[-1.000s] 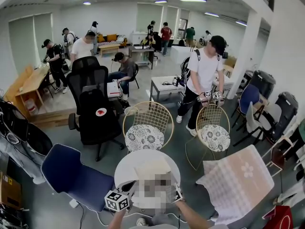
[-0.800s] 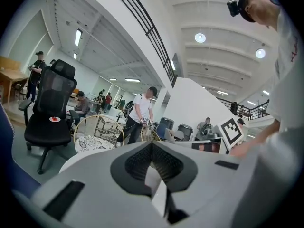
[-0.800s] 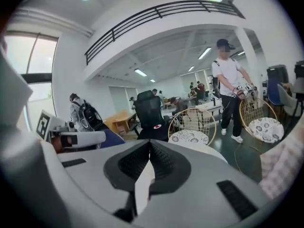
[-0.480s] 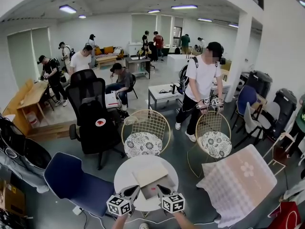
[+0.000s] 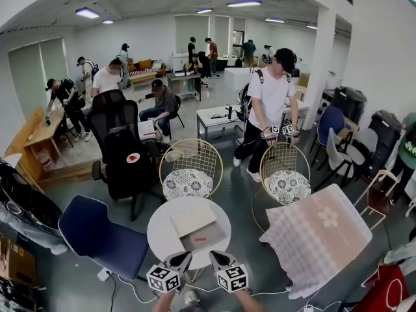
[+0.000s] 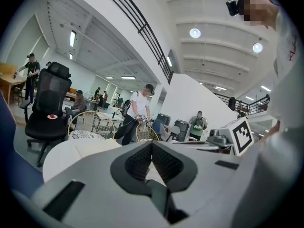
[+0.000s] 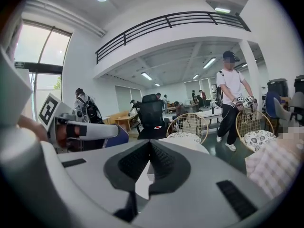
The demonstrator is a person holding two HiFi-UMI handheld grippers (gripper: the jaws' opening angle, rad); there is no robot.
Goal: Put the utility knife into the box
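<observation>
Both claws are pressed together and empty. Left claw and right claw sit just on the near side of the box, not touching it. The red utility knife lies inside the box. The lid rests against the box's far side, on the white desk. The claw cubes carry black-and-white square markers. Beyond the box to the left, the black chair's sticker is too small to read.

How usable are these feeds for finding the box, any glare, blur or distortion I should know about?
Head view: even ceiling light, no glare; the fisheye bends the room's edges, yet the box on the round table shows small but sharp. Left gripper view: the left gripper fills the lower frame, slightly soft. Right gripper view: the window at left is very bright, corners dark.
</observation>
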